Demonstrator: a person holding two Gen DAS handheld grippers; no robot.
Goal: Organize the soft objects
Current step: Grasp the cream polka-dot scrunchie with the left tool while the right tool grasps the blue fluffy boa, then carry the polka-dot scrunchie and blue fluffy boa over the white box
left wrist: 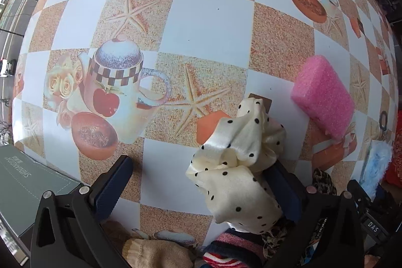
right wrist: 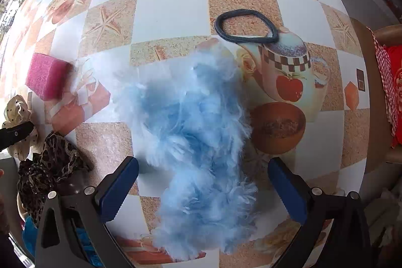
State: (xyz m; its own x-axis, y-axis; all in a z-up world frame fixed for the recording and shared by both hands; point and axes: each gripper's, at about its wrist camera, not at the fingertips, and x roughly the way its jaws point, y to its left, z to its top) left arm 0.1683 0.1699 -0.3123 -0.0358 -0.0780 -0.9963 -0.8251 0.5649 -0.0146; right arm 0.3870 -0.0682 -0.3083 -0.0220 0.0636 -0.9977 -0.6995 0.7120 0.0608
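Observation:
A cream polka-dot scrunchie (left wrist: 241, 157) rests against the right finger of my left gripper (left wrist: 198, 185), above the checked tablecloth (left wrist: 196, 9). The jaws stand wide open and the left finger (left wrist: 113, 182) is bare. The same scrunchie (right wrist: 17, 109) shows at the left edge of the right wrist view. A fluffy light-blue piece (right wrist: 191, 132) lies on the table between the fingers of my right gripper (right wrist: 203, 190). That gripper is open and neither pad touches the fluff. A pink sponge (left wrist: 324, 97) (right wrist: 46, 77) lies on the table between the two grippers.
A black hair band (right wrist: 246, 27) lies beyond the blue fluff. A leopard-print scrunchie (right wrist: 47, 165), a beige knitted glove (left wrist: 155, 253) and a striped fabric piece (left wrist: 226, 255) sit near the front edge. A green box (left wrist: 27, 182) is at the left, a red cushion (right wrist: 394, 82) at the right.

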